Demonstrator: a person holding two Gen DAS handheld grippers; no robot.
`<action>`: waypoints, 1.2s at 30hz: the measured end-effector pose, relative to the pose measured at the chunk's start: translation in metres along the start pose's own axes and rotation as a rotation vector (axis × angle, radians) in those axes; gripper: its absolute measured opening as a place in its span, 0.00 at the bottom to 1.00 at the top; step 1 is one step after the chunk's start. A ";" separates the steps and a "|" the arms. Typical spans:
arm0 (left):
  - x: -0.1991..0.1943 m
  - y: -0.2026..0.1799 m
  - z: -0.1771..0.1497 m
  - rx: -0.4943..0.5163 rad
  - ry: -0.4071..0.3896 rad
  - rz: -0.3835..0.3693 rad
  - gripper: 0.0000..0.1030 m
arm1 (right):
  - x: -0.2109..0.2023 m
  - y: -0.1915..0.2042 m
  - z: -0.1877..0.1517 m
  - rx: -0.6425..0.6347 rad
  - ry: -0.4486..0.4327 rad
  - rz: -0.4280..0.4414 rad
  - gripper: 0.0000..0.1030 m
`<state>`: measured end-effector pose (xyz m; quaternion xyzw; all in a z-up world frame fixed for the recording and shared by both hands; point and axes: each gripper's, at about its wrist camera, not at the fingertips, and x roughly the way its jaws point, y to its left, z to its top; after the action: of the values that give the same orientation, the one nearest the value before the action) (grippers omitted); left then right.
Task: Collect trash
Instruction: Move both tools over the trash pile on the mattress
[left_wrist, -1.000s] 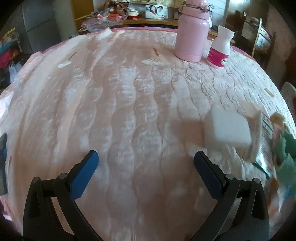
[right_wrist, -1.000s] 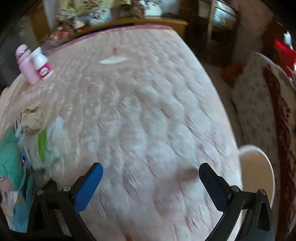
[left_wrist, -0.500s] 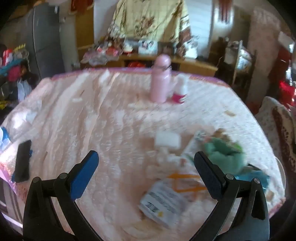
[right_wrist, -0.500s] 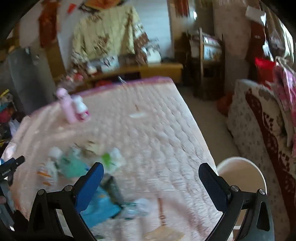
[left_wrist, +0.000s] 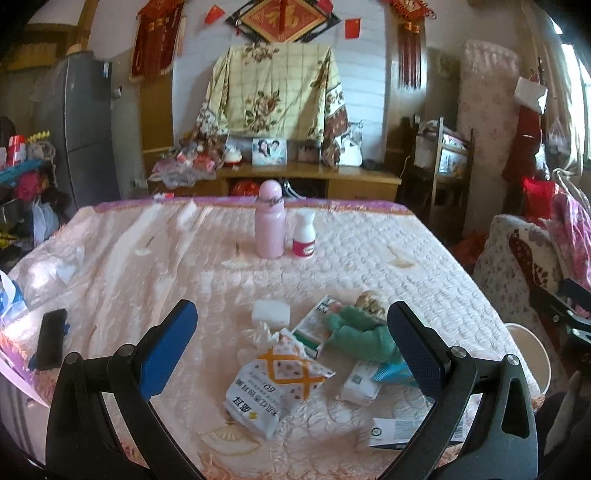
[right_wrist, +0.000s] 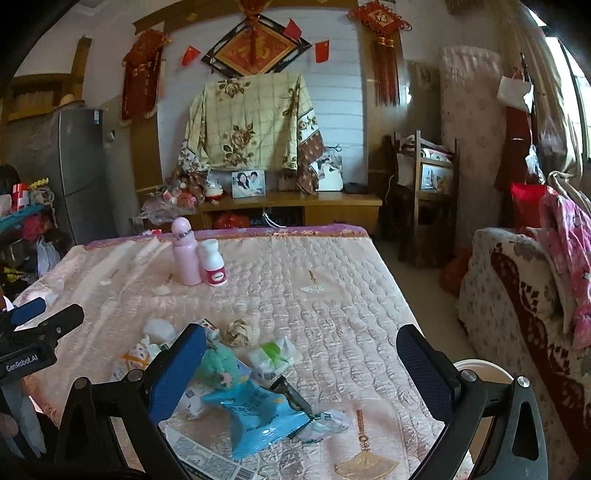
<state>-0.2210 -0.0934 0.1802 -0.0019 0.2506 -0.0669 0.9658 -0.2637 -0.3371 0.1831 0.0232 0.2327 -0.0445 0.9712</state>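
A heap of trash lies on the pink quilted bed (left_wrist: 369, 258): a white and orange snack bag (left_wrist: 277, 382), a white foam block (left_wrist: 270, 313), a green crumpled piece (left_wrist: 356, 332), a blue wrapper (right_wrist: 255, 413), a brown paper ball (right_wrist: 240, 332) and a green and white bag (right_wrist: 273, 355). My left gripper (left_wrist: 291, 309) hangs open above the heap's left side, holding nothing. Over the heap's right side, my right gripper (right_wrist: 301, 330) is open and empty as well. A white bin (right_wrist: 484, 371) stands on the floor by the bed's right edge.
A pink bottle (left_wrist: 270, 223) and a small white bottle (left_wrist: 304, 238) stand upright mid-bed. A black phone (left_wrist: 51, 338) lies near the left edge. A patterned sofa (right_wrist: 517, 302) is on the right, a wooden cabinet (right_wrist: 295, 206) behind the bed.
Both grippers have drawn back and risen from just above the quilt. The whole bed, the trash heap and the room now show. Both stayed open.
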 end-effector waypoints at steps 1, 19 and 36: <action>-0.004 -0.002 0.001 0.007 -0.013 0.000 0.99 | -0.003 -0.002 0.000 0.003 -0.007 0.004 0.99; -0.011 -0.012 0.003 0.009 -0.037 -0.008 0.99 | -0.011 0.008 0.010 -0.005 -0.036 0.008 0.99; -0.010 -0.016 0.001 0.005 -0.027 -0.015 0.99 | -0.009 0.006 0.013 -0.009 -0.025 -0.001 0.99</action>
<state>-0.2308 -0.1084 0.1868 -0.0021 0.2374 -0.0745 0.9686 -0.2652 -0.3310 0.1988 0.0182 0.2209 -0.0444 0.9741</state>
